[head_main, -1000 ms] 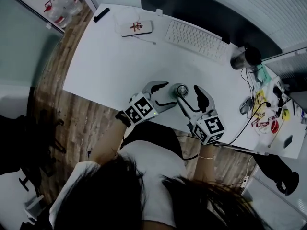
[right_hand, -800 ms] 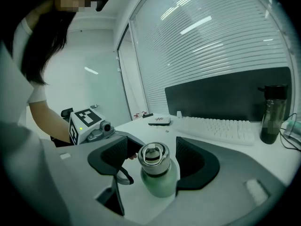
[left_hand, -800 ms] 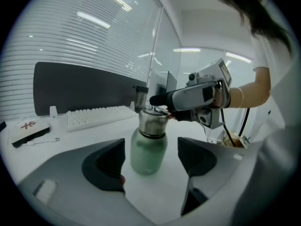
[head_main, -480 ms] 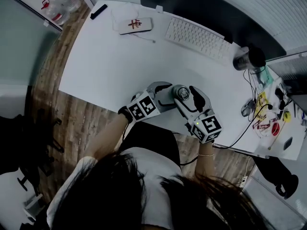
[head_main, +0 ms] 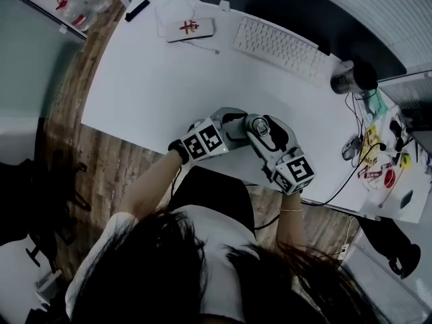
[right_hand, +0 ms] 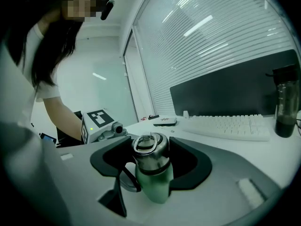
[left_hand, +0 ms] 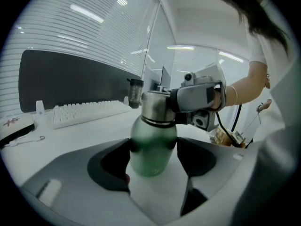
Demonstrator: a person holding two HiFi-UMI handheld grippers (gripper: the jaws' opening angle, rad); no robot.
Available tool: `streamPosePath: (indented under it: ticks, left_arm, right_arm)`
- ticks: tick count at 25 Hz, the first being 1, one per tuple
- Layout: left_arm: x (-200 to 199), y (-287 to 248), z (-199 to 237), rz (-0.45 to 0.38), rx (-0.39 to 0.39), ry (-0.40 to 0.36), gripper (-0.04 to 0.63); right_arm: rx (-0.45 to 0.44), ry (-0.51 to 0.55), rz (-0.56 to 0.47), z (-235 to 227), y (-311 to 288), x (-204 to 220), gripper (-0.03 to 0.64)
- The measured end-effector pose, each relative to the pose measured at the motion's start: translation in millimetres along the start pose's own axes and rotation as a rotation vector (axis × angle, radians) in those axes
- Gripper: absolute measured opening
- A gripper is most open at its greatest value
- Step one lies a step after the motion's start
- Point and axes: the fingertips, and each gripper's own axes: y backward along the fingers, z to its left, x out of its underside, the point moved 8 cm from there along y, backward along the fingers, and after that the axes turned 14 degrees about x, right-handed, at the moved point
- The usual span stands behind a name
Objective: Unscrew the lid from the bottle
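Head view: the bottle (head_main: 255, 125) stood near the front edge of the desk (head_main: 148, 79). Left gripper view: the left hand-held gripper (left_hand: 153, 157) clamped its green body. Right gripper view: the right hand-held gripper (right_hand: 150, 160), jaws just closing, pressed the lid (right_hand: 150, 147), which seemed fully seated; all the unscrewing remained.

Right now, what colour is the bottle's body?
Green bottle, silver lid; clearest in the left gripper view.

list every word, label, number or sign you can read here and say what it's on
Nothing reads clearly.
Red mark on the white case: blurred, unreadable.
Keyboard key legends: too small.
Papers at far right: too small.
Marker cubes: black-and-white patterns, no words.
Bottle: no print visible.
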Motion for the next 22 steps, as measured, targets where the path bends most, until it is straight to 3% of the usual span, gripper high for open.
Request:
streamPosePath:
  ticks: [4, 8, 22]
  left_arm:
    - [0, 1, 1, 0.003, 0.006, -0.009, 0.364]
    - [-1, 1, 3, 0.027, 0.045, -0.03, 0.361]
    - [-9, 3, 19, 0.178, 0.348, -0.152, 0.36]
  right_arm:
    - [-0.009, -0.004, -0.006, 0, -1, 0, 0.252]
    - [-0.072, 0.008, 0.014, -4, 0, 0, 0.252]
    - [-0.497, 0.097, 0.15, -17, -17, -15, 0.252]
